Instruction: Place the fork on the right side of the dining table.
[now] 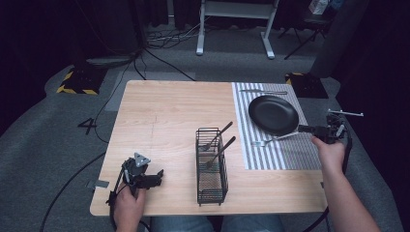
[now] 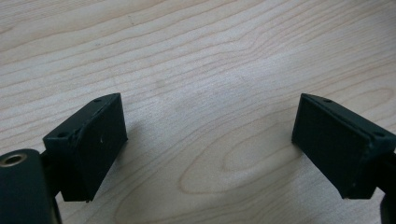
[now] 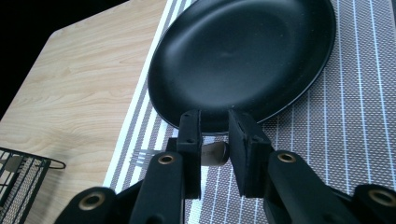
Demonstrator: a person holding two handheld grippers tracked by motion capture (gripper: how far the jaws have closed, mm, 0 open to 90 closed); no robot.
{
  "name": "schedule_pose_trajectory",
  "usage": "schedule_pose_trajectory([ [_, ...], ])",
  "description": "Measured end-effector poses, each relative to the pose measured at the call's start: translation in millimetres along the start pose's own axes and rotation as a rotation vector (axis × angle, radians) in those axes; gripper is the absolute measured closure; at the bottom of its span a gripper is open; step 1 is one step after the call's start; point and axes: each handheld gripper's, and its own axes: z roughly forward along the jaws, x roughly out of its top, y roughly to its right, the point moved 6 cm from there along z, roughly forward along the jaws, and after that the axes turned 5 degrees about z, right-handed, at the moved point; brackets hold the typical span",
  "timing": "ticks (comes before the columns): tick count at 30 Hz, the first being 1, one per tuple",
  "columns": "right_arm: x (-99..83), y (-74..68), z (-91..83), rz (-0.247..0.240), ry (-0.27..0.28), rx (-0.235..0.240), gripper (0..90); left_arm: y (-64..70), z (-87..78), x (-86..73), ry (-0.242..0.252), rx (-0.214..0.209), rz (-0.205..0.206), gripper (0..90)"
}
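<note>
Nearest the camera, the left gripper (image 1: 155,174) rests idle on the pale wood-grain surface (image 1: 164,111), jaws wide apart and empty. Beside it stands a black wire-mesh basket (image 1: 212,166), a tall rectangular cage, already holding two dark-handled utensils (image 1: 220,140) leaning upward; judged from this, part of the sorting is done. Farther right, on a grey-and-white striped woven mat (image 1: 275,154), lies a metal fork (image 1: 270,140), its tines pointing toward the basket. The right gripper (image 3: 215,133) has its jaws nearly together around the fork's flat, shiny handle, apparently clamped; lifting and carrying to the basket remain. Behind it sits a matte black oval plate (image 3: 247,51), smooth and shallow. Another utensil (image 1: 263,92) lies at the mat's far edge.
</note>
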Motion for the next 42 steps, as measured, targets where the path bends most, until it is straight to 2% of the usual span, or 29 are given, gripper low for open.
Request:
schedule_pose_trajectory([
  [9,3.1,13.2,-0.8,0.027,0.011,-0.008,75.1,0.3,0.1,0.1,-0.001,0.002,-0.003,9.8],
  [13,2.9,12.3,-2.5,0.022,0.018,-0.008,75.1,0.3,0.2,0.1,-0.001,0.002,-0.003,9.8],
  [18,3.0,8.5,-6.0,-0.003,0.019,-0.011,74.8,0.3,0.2,0.1,-0.001,0.002,-0.003,9.8],
  [22,2.5,2.2,-7.8,-0.049,0.011,-0.021,73.5,0.3,0.2,0.1,-0.001,0.002,-0.003,9.8],
  [27,1.1,-1.7,-8.3,-0.068,0.008,-0.019,71.5,0.3,0.1,0.1,-0.002,0.001,-0.003,9.8],
  [28,0.7,-6.1,-8.9,-0.09,0.007,-0.003,69.4,0.3,0.2,0.1,-0.001,0.002,-0.003,9.8],
  [30,0.3,-8.6,-9.5,-0.101,0.0,-0.01,68.7,0.3,0.2,0.1,-0.001,0.002,-0.003,9.8],
  [32,0.2,-15.8,-12.4,-0.136,-0.001,-0.012,66.8,0.5,0.1,0.0,-0.002,0.001,-0.004,9.8],
  [35,0.2,-29.9,-18.5,-0.187,-0.002,-0.005,62.5,0.5,0.1,0.0,-0.002,0.001,-0.004,9.8],
  [36,-0.1,-40.1,-22.8,-0.223,-0.001,0.004,58.4,0.5,0.1,0.0,-0.002,0.001,-0.004,9.8],
  [37,-0.1,-40.1,-22.8,-0.223,-0.001,0.004,58.4,0.5,0.1,0.0,-0.002,0.001,-0.004,9.8],
  [42,-4.7,-63.4,-29.5,-0.312,-0.013,0.017,49.4,0.9,0.1,-0.2,0.0,0.0,-0.008,9.8],
])
